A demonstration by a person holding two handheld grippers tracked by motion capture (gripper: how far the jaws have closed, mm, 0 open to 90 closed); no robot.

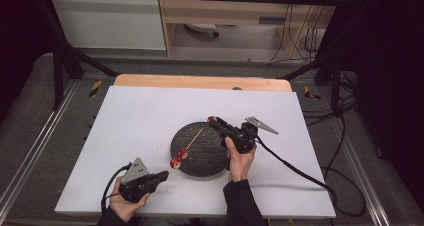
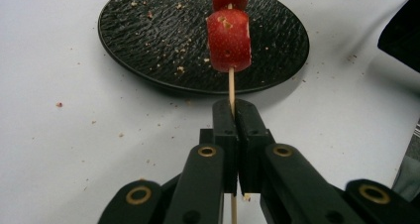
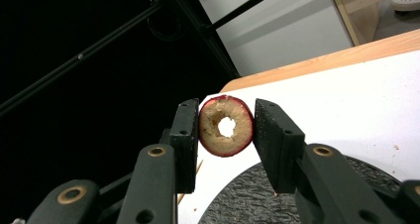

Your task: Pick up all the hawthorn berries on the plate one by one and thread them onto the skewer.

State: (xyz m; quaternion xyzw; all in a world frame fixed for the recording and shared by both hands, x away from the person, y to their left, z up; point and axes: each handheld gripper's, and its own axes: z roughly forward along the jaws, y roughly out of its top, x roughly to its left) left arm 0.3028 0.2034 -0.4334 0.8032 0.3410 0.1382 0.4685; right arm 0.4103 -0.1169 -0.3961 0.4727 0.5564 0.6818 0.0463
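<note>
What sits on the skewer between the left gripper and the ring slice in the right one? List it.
Two red fruit pieces sit on the skewer beyond the left gripper; past them, bare stick over the black plate, in the high view.

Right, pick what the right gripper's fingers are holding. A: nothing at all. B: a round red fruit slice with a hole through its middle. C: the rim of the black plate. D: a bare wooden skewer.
B: in the right gripper view, the right gripper has its fingers pressed on either side of a red fruit slice with a hole in its centre, held above the black plate.

Black two-jaw left gripper [image 1: 161, 175] and right gripper [image 1: 212, 120], brass-ringed pivot screws, grey three-cornered plates on top, black trailing cables, dark sleeves at 6 o'clock
</note>
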